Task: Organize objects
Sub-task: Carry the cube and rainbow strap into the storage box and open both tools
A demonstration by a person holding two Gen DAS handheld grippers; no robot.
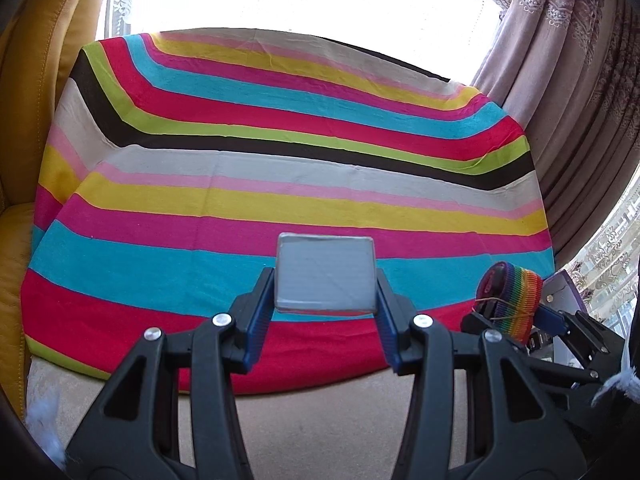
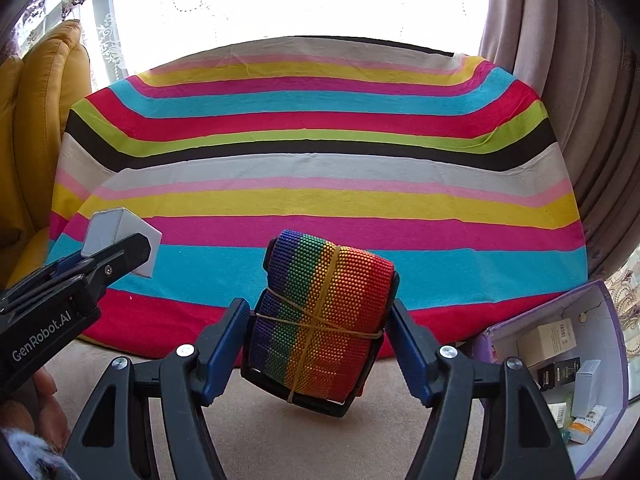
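Black linkage arms with silver rivets nearest the lens, blue pads at their tips. Left hand-held gripper [image 1: 326,280] clamped on a small white box [image 1: 326,274], pads pressed against its two side faces, box lifted clear of the striped cloth [image 1: 280,128]. Right hand-held gripper [image 2: 320,320] closed around a rainbow strap roll [image 2: 324,316], bound crosswise with a tan rubber band [image 2: 320,322], a black buckle showing under the roll; roll tilted slightly and raised above the beige floor [image 2: 320,440]. Both hand-held grippers side by side, near each other but apart, at the near edge of the cloth-covered surface. Same roll visible from the left wrist view at lower right [image 1: 510,300]; same white box visible from the right wrist view at left [image 2: 120,236].

Purple open box [image 2: 616,360] at lower right on the floor, just beside the surface, holding several small cartons, white, black and cream. Yellow leather armchair [image 2: 44,120] to the left of the surface, mauve curtain [image 2: 560,80] to the right, bright window with lace behind. Fingers of a person [image 2: 44,400] at lower left in the right wrist view.
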